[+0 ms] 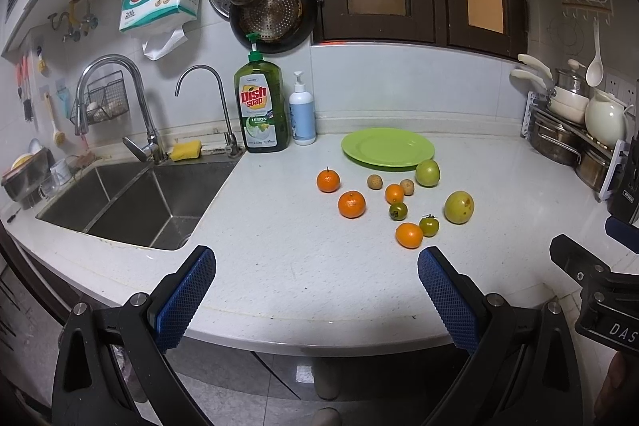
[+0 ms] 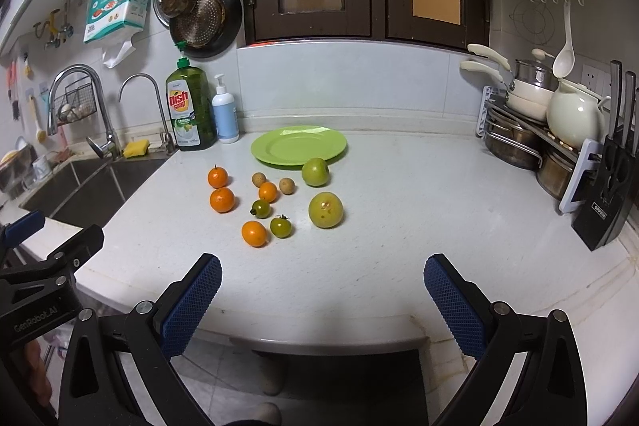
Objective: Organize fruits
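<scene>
1. The left gripper (image 1: 315, 290) is released, its blue pads spread wide over the front edge of the counter (image 1: 279, 266), holding nothing.
2. The right gripper (image 2: 322, 292) is likewise spread and empty, at the same front edge.
3. Each view catches the other gripper at its side margin: the left wrist view shows black hardware at its right edge, the right wrist view at its left edge.
4. The fruits lie loose on the counter, ahead of both grippers: four oranges, nearest one (image 1: 409, 235), two green tomatoes (image 1: 429, 226), two small brown fruits (image 1: 374, 182), and two larger green fruits (image 2: 326, 210).
5. Behind them sits an empty green plate (image 1: 387, 147); one green fruit (image 1: 427, 173) touches its front rim.
6. The left wrist view shows the sink (image 1: 131, 202) fully, with the dish soap (image 1: 261, 106) beside it.
7. The right wrist view alone shows the knife block (image 2: 609, 198) whole.
</scene>
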Demonstrator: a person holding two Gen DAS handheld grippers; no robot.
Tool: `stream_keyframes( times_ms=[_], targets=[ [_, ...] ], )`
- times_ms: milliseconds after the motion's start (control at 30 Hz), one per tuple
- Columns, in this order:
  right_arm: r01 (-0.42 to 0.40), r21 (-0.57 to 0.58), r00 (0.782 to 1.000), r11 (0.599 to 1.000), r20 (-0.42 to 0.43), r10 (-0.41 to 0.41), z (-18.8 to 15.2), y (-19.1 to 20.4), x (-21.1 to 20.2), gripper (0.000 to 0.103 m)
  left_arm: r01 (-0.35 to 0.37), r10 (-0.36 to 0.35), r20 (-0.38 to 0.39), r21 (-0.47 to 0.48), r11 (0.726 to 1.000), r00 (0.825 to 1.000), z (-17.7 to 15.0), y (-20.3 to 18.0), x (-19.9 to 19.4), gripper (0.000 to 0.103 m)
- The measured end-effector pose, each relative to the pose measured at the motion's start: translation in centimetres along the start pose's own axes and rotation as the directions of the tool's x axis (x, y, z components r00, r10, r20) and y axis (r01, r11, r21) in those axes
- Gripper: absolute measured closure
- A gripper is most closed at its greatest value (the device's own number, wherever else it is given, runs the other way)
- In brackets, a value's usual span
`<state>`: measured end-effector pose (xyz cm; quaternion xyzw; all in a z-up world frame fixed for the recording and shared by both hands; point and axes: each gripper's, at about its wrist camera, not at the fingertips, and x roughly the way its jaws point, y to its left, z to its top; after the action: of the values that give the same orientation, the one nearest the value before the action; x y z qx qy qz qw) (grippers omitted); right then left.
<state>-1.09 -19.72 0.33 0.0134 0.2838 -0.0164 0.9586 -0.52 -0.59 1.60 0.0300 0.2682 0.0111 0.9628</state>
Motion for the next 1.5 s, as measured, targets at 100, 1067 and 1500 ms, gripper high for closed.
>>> stream_keyframes(
  times_ms=[100,1067,1500],
  targets=[
    [-0.001,-0.001,1.0,1.0,0.001,0.001,0.1,-0.1,-0.1,0.001,0.002,-0.002,-0.002,0.0,1.0,1.0,0.0,-0.1,0.2,0.0],
    [-0.025,0.037,0.995,0.999,-0.094,0.029,2.7,0.5,7.8,0.014,0.219,-0.217,-0.032,0.217,0.951,0.976,2.9,-1.9,9.7,0.013],
    [-0.06,0.003,0.972,0.998,-0.229,0.059,2.6,2.6,14.2,0.045,0.413,-0.385,-0.15,0.333,0.848,0.911,2.3,-3.3,14.9,0.027]
  ],
)
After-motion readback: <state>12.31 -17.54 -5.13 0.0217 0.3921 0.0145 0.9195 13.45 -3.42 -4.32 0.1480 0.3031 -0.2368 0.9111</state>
